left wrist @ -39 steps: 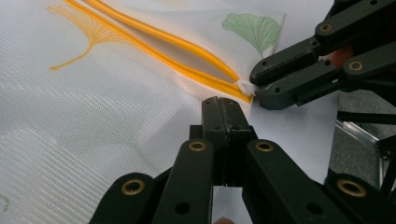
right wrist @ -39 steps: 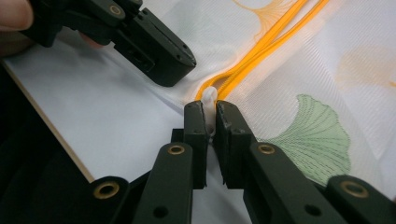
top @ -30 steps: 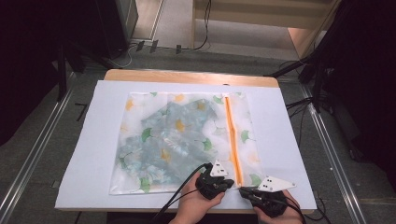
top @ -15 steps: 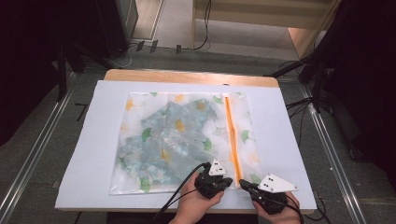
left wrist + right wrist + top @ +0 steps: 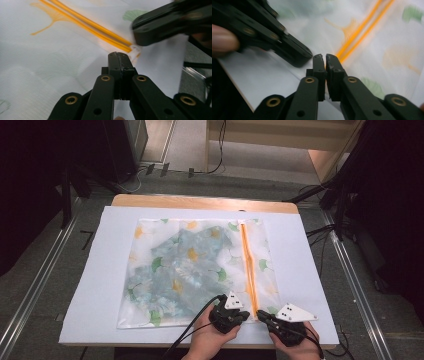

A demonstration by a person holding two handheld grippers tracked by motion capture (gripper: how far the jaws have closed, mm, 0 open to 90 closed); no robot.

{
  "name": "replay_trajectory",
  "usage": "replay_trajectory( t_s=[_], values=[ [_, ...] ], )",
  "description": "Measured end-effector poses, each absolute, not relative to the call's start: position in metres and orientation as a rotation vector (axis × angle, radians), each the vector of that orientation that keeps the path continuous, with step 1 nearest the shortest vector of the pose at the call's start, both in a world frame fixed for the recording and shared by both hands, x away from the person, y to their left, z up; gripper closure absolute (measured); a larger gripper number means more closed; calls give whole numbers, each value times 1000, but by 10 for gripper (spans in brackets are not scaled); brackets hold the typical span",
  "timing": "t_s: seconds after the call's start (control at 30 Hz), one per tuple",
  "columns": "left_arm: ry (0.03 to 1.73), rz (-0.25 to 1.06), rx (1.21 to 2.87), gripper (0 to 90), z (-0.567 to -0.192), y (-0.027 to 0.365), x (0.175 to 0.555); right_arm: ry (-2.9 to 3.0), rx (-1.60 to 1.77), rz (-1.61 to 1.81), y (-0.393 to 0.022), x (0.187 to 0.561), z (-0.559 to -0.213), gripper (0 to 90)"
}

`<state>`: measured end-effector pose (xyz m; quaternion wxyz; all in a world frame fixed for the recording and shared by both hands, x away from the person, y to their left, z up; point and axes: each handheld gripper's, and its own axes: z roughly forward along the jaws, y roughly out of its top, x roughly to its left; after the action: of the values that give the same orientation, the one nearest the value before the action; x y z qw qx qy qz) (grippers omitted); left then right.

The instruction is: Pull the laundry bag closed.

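A translucent zippered pouch [image 5: 195, 270] printed with ginkgo leaves is laid flat on a white sheet [image 5: 90, 285] covering the wooden table [image 5: 200, 202], its near edge close to the sheet's near edge. A folded patterned cloth [image 5: 175, 270] is seen through it. The orange zipper [image 5: 248, 265] runs from the far edge toward the near edge.

At the zipper's near end, the left gripper [image 5: 245, 314] is held with jaws pressed together, seemingly on the pouch fabric beside the zipper end [image 5: 131, 48]. The right gripper [image 5: 262, 316] is held just beside it, jaws nearly closed with a thin gap; whether anything is pinched cannot be told.
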<state>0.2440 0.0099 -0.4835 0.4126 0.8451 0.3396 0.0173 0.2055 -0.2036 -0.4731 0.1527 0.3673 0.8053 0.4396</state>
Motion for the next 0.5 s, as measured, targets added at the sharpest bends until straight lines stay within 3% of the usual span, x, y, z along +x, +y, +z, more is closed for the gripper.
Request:
replay_trajectory(
  t_s=[0.13,0.17,0.27,0.4,0.5],
  values=[
    [916,1,2088,900,-484,14,248,2367,990,1252,-197,206,-473,762],
    [908,21,2097,900,-484,13,247,2385,961,1206,-195,206,-477,690],
    [901,19,2100,900,-484,13,247,2408,955,1189,-193,207,-481,654],
    [895,-1,2097,900,-485,13,248,2440,879,1115,-188,207,-487,659],
    [892,-2,2095,900,-485,13,248,2444,871,1108,-188,207,-486,715]
  ],
)
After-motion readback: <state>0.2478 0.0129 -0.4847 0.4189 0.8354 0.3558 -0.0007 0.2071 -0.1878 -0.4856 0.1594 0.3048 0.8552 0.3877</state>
